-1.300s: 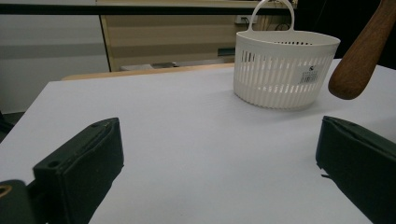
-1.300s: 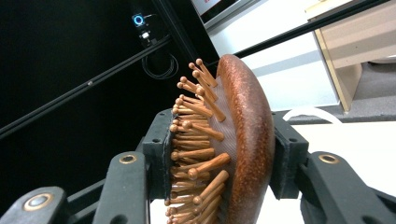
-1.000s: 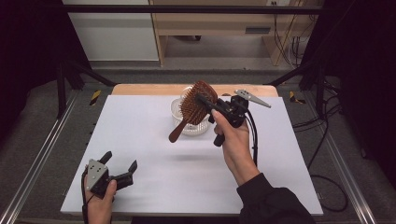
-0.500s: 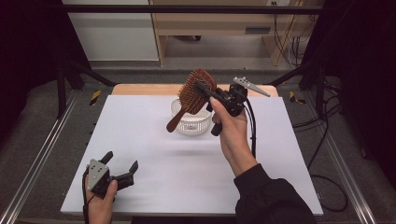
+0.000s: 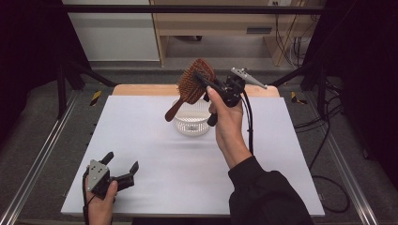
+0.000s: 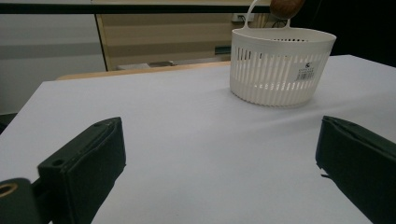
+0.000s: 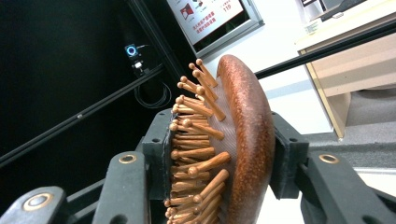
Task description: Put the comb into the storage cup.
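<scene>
A white tabletop (image 5: pixel 155 154) in a dark-framed work cell, with a hairbrush (image 5: pixel 193 85) held in the air above a white basket (image 5: pixel 191 123).

The basket stands toward the far middle of the tabletop, and everything else sits relative to it. Just above and behind it, the right gripper (image 5: pixel 206 80) is clamped on the head of the wooden hairbrush, one jaw against the bristle side and the other against the smooth back; the handle slants down toward the basket's near-left rim without touching it. The right hand (image 5: pixel 228 123) is raised, forearm angling up from the near edge in a dark sleeve. Well apart from the basket, at the near-left corner, the left gripper (image 5: pixel 123 169) rests low in the left hand (image 5: pixel 101 201), jaws spread wide, pointing toward the basket.
</scene>
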Motion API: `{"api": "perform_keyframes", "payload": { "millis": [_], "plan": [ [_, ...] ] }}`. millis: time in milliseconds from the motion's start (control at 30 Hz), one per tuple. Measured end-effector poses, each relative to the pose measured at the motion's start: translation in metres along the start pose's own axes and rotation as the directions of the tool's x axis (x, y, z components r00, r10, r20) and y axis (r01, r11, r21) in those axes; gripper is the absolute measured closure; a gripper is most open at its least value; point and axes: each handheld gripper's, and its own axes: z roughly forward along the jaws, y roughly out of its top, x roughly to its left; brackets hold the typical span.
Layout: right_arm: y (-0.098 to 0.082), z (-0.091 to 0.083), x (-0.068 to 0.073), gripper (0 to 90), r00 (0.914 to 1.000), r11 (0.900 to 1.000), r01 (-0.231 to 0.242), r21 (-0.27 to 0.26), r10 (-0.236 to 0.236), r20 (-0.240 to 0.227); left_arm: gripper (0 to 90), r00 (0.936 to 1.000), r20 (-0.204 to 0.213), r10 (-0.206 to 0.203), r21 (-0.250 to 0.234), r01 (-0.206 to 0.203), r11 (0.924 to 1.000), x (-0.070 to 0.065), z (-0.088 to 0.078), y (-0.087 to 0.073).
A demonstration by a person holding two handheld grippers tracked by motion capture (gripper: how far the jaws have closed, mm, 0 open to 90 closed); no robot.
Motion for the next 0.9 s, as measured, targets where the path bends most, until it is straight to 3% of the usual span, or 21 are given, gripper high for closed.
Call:
{"api": "perform_keyframes", "payload": {
  "millis": [367,900],
  "plan": [
    [0.002,0.01,-0.005,51.3,0.9998,1.0,0.006,-0.008,-0.005,0.018,1.6,1.0,0.002,0.001,0.001,-0.001,1.0,0.0,0.0,0.0],
    [0.007,0.01,-0.012,51.2,0.9992,0.999,0.001,-0.032,0.0,0.039,1.6,1.0,0.005,0.002,0.003,-0.002,1.0,0.0,0.0,0.0]
  ]
}}
